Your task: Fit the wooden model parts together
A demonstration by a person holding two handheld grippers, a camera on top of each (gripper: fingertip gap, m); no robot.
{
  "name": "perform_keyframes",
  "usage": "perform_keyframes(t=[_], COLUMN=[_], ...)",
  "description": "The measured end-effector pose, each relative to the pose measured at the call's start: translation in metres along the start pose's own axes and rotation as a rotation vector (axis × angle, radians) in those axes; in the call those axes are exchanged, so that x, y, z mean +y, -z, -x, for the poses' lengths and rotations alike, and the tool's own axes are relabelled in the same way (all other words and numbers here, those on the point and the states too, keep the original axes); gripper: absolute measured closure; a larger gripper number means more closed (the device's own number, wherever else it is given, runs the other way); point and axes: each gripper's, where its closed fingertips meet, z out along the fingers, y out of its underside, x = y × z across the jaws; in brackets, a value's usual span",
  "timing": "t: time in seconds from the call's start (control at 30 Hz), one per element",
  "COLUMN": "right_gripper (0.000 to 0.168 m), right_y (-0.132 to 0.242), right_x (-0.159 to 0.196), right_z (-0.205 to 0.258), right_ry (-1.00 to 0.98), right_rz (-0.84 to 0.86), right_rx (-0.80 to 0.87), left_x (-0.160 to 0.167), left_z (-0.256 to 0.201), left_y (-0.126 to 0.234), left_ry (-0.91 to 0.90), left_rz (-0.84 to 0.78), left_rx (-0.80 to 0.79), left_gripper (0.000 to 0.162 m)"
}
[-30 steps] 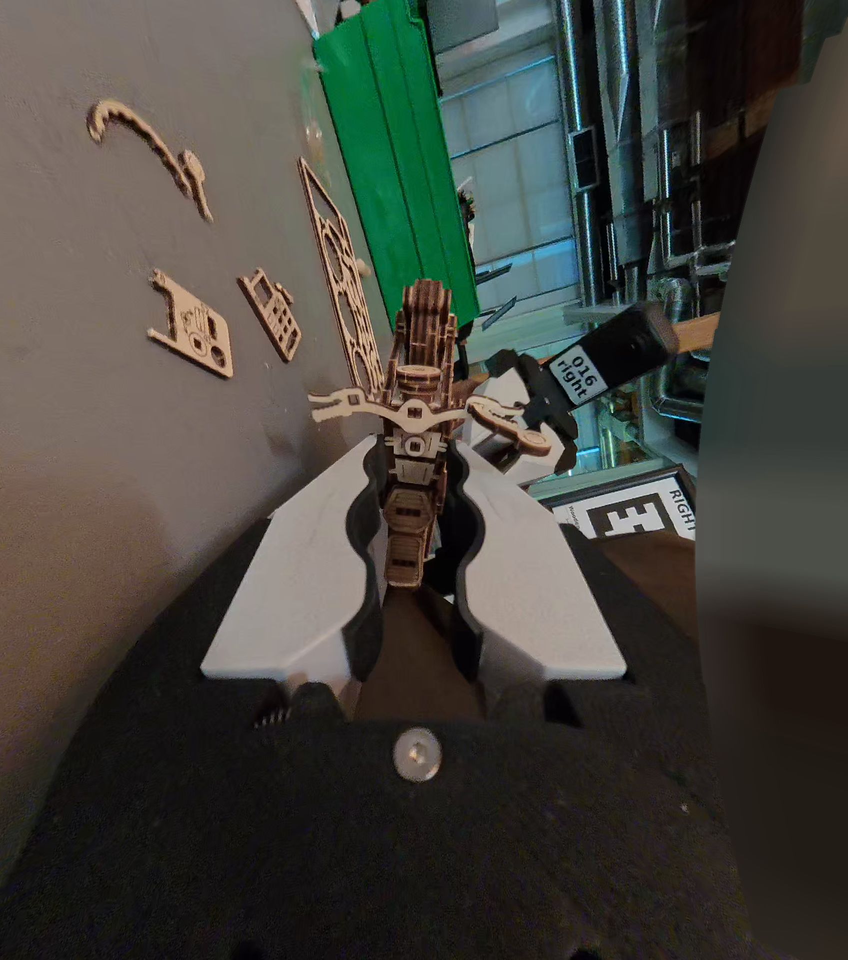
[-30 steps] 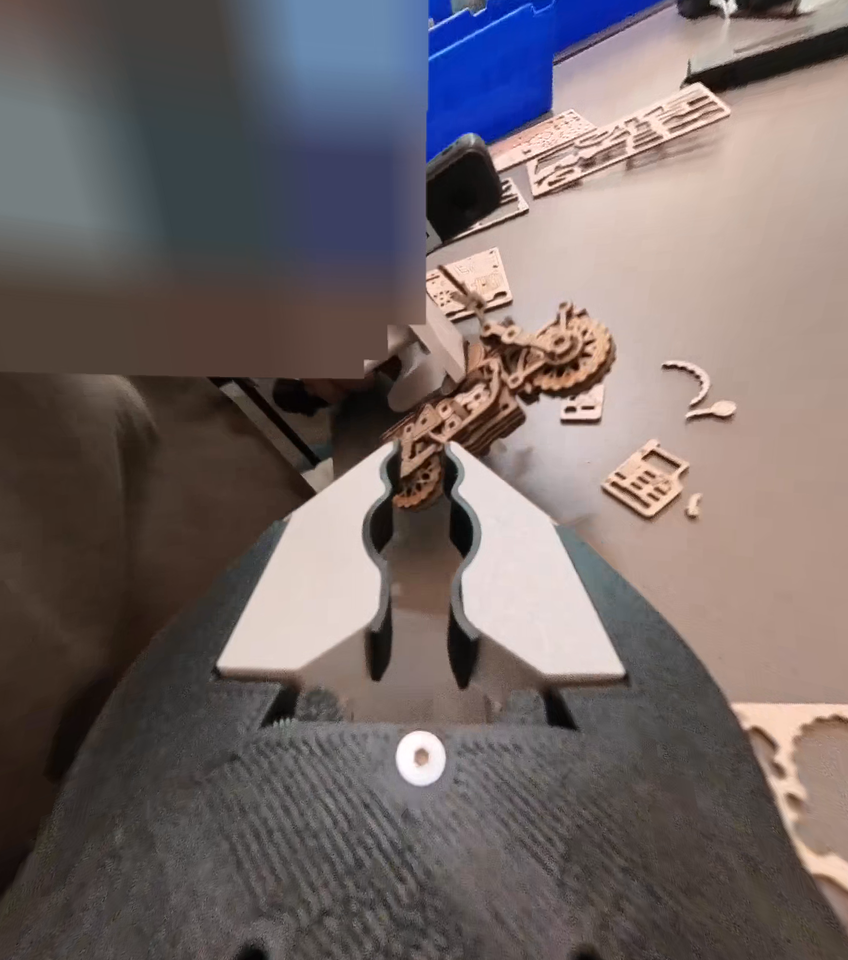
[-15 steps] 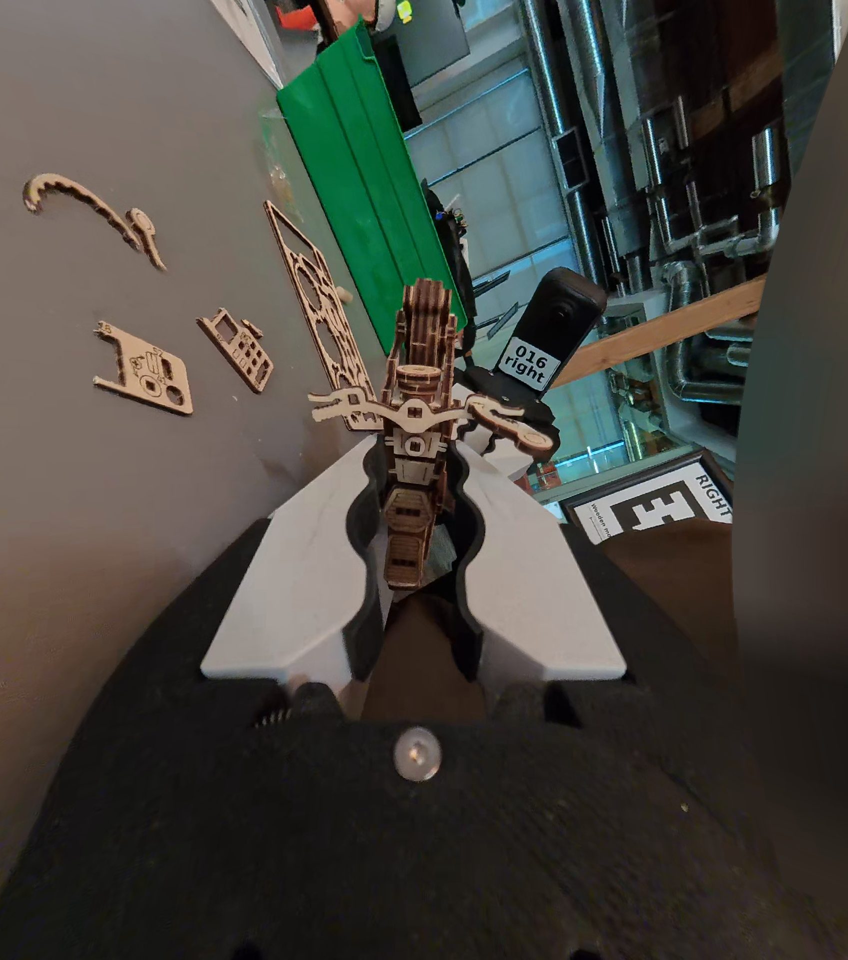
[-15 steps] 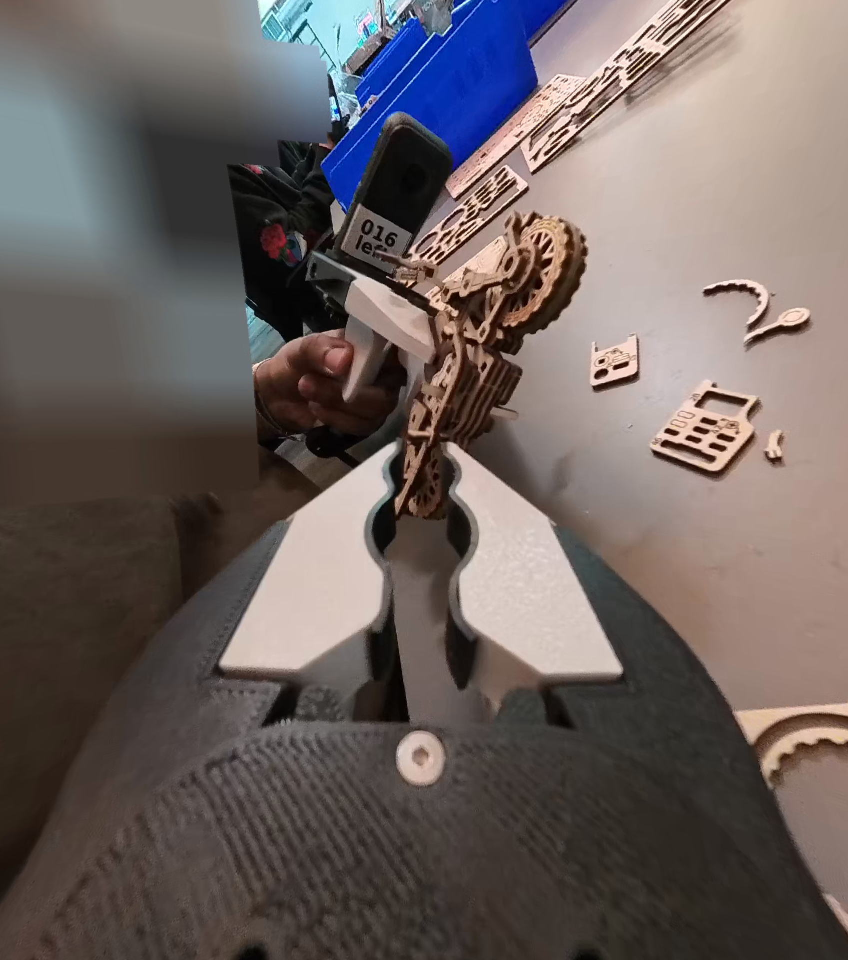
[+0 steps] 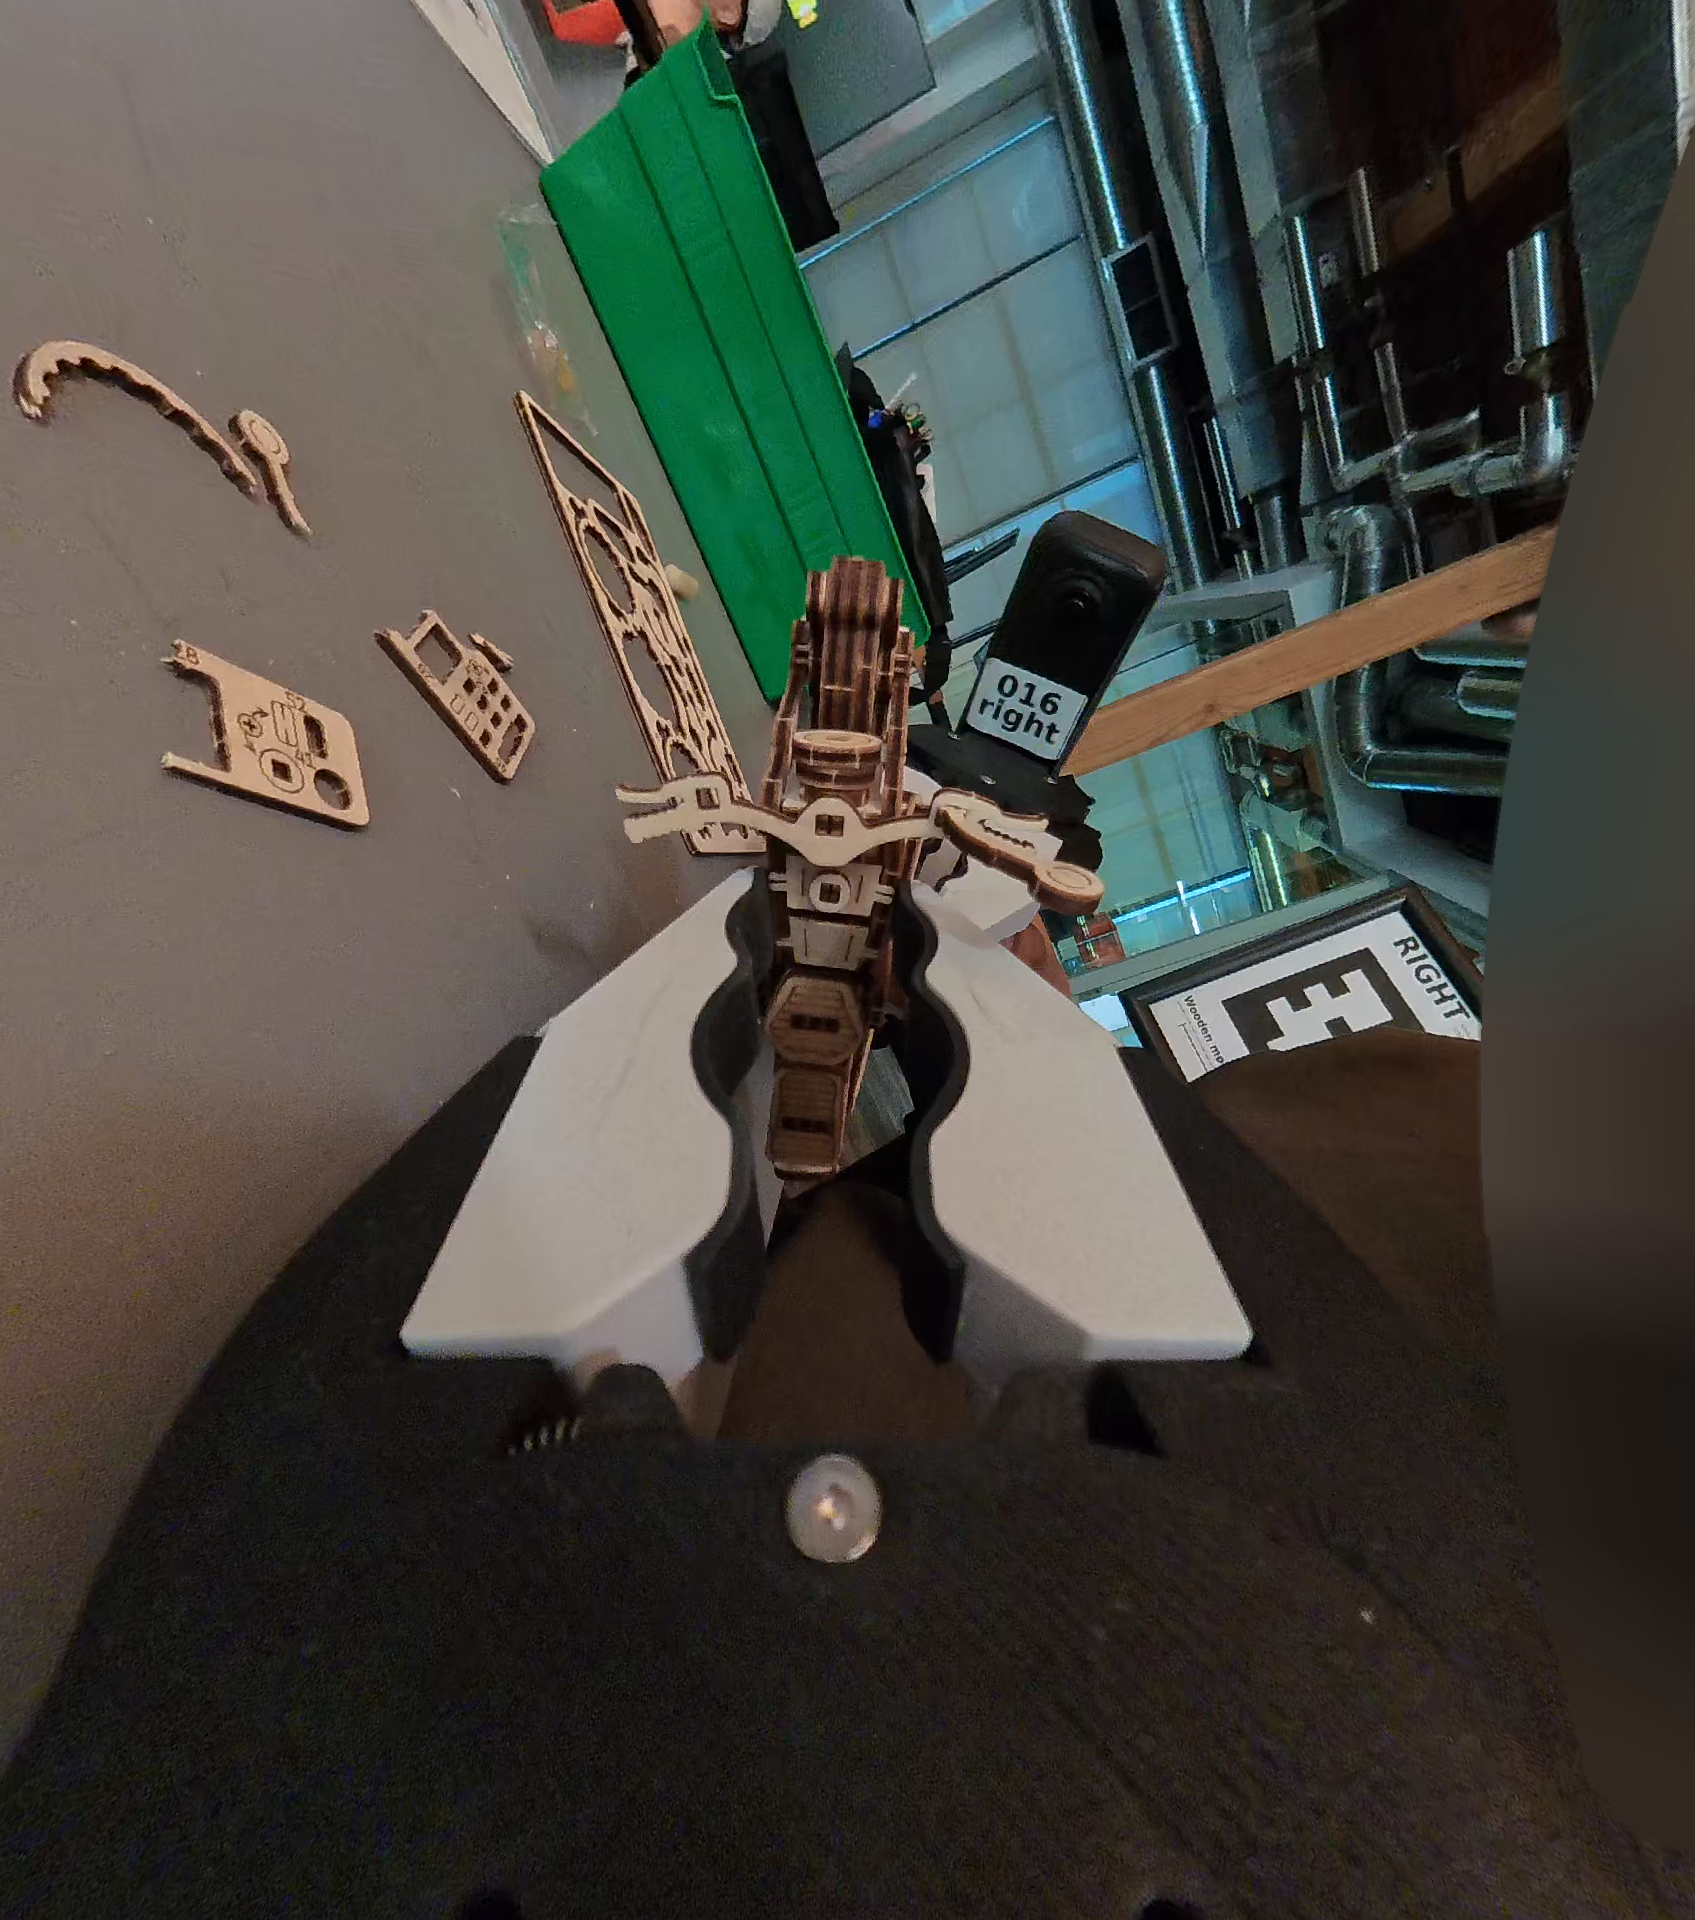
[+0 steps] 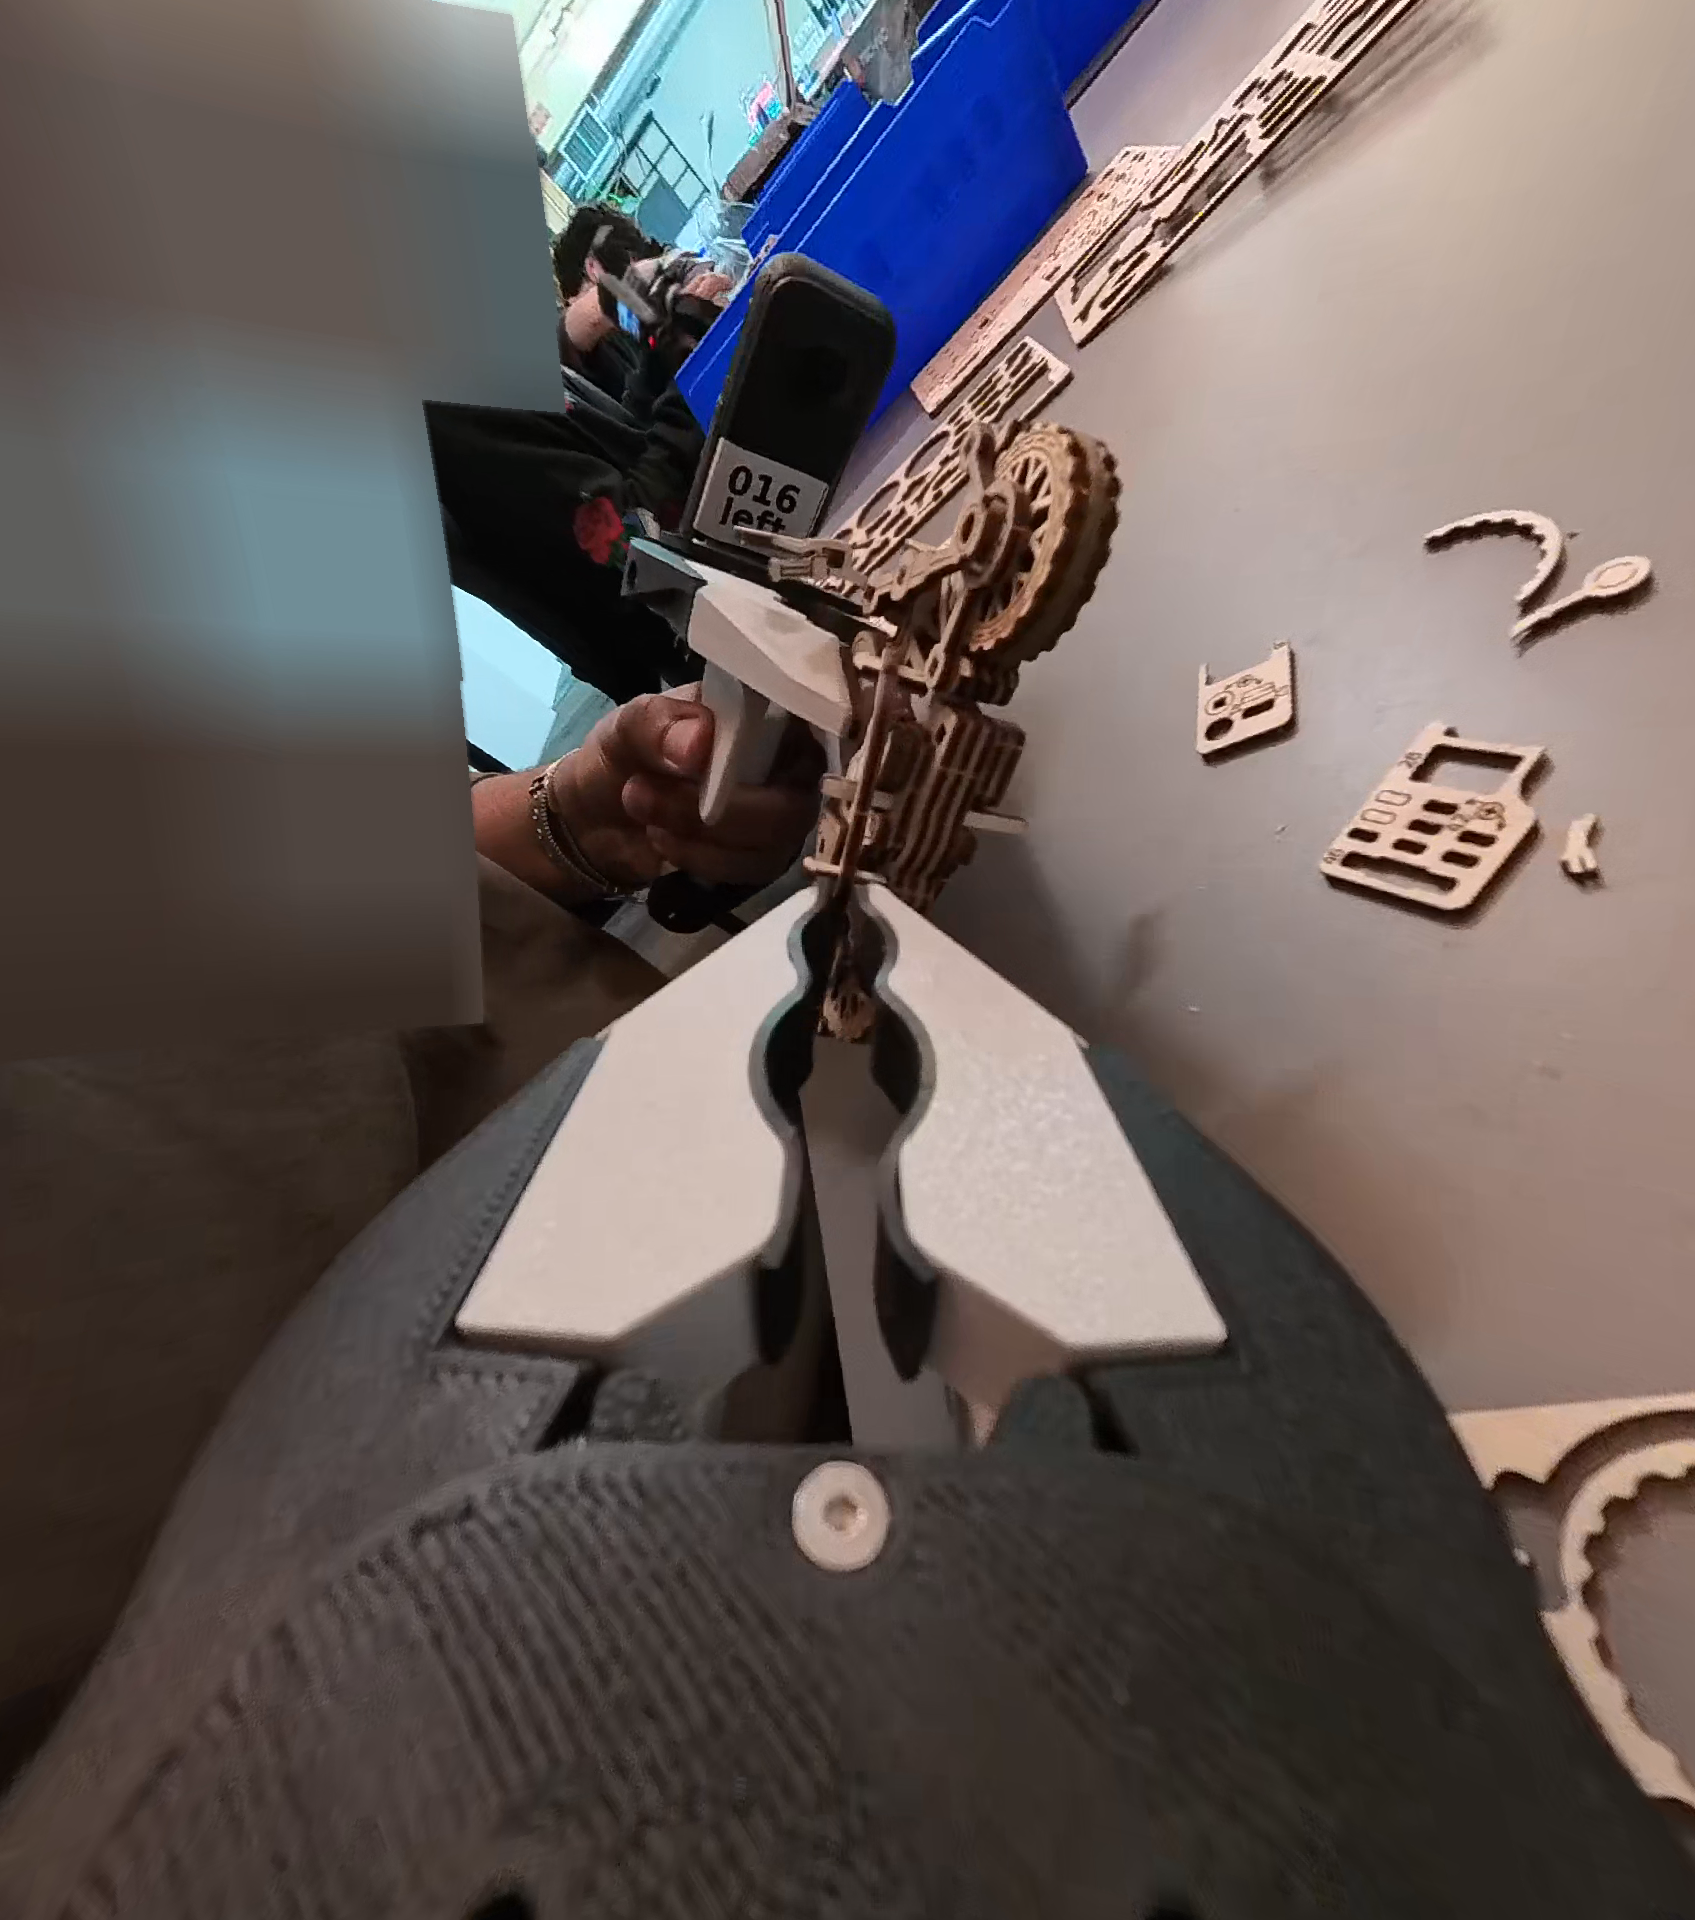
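Note:
A wooden motorcycle model (image 5: 827, 966) is held above the grey table (image 5: 95, 1039) by both grippers. My left gripper (image 5: 827, 914) is shut on its body just below the handlebars (image 5: 822, 826). In the right wrist view the model (image 6: 947, 665) stands tilted, one wheel (image 6: 1051, 530) far from me. My right gripper (image 6: 838, 904) is shut on the thin near wheel (image 6: 843, 1003). The left gripper (image 6: 770, 644) and the hand (image 6: 656, 779) holding it show behind the model. The right gripper (image 5: 1030, 727) shows past the handlebars.
Loose flat wooden parts lie on the table: a curved piece (image 6: 1508, 540), a small plate (image 6: 1248, 707), a grid piece (image 6: 1435, 821). Cut-out sheets (image 6: 1186, 156) lie by a blue bin (image 6: 926, 187). A gear sheet (image 6: 1653, 1558) lies near me. A green bin (image 5: 718, 364) stands behind. Less than 4 cm separates the two grippers' tips. The small plate (image 6: 1248, 707) is about 8 cm from my left fingertips. It is also in sight in the left wrist view (image 5: 303, 748).
My right jaws have closed in from a wider gap onto the model's near wheel. Both grippers have swung round and the model has tilted up away from the table.

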Motion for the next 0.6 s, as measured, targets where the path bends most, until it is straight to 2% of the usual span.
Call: perform_keyframes(t=[0.03,0.6], right_gripper=[0.167,0.141], right_y=[0.0001,-0.0014], right_x=[-0.0003,0.0021], right_z=[0.0002,-0.0026], right_ry=[0.0,0.047], right_rz=[-0.003,0.033], right_rx=[-0.002,0.056], left_x=[0.0,-0.0007], left_z=[0.0002,0.003], left_y=[-0.0001,0.0002], left_ry=[0.002,0.022], left_rz=[0.0,-0.009], left_rx=[0.0,-0.008], left_gripper=[0.143,0.143])
